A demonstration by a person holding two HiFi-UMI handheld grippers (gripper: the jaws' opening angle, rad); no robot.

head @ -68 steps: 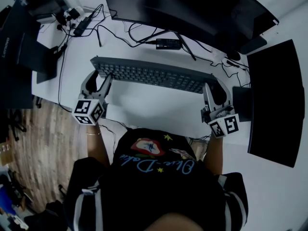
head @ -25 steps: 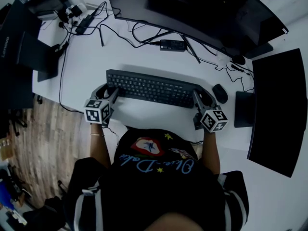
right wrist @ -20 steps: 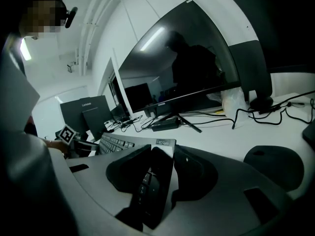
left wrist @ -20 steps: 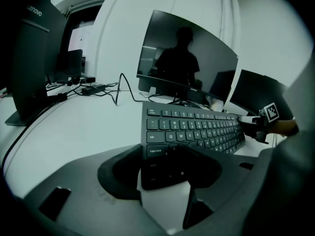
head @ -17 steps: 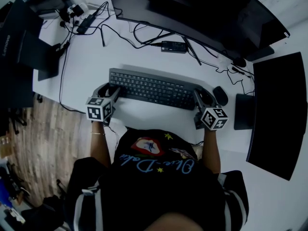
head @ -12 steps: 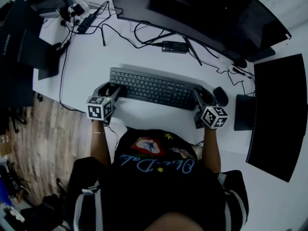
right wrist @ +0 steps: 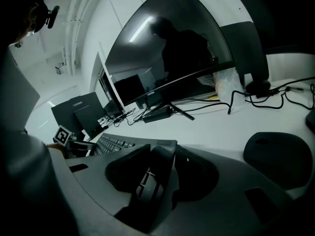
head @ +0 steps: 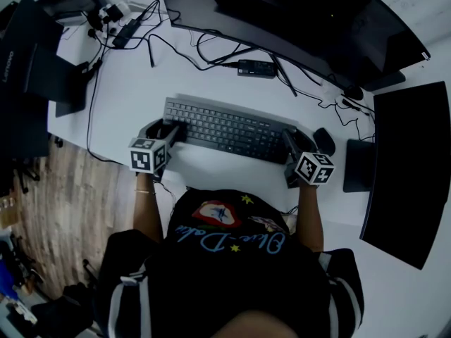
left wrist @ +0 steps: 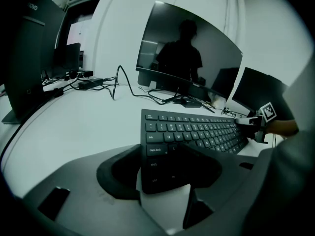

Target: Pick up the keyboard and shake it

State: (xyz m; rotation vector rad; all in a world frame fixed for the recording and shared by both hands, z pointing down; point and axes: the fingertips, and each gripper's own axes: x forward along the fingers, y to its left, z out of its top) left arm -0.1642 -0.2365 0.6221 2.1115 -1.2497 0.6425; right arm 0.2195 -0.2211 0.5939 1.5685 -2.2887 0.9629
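Found the keyboard [head: 225, 129] lying flat on the white table [head: 127, 97], just in front of the curved monitor [head: 296, 20] and its tangle of cables [head: 151, 48], long side running left to right across the head view. Noted the left claw [head: 169, 131] reaching in at the keyboard's left end, jaws standing wide apart, the corner with the caps lock, shift and ctrl keys lodged between them. Made out one jaw outside the short left edge and the other hanging over the first letter keys, with a pale sliver of table showing beside that edge, so no clamping there. Noted the right claw [head: 296, 141] at the opposite end, jaws just then easing apart, the keyboard's right end seen edge-on between them and hugged close on both faces with no gap visible. Spotted the mouse [head: 325, 141] just beside the right claw, apart from the keyboard, and a black power brick [head: 256, 67] farther back near the monitor's foot.
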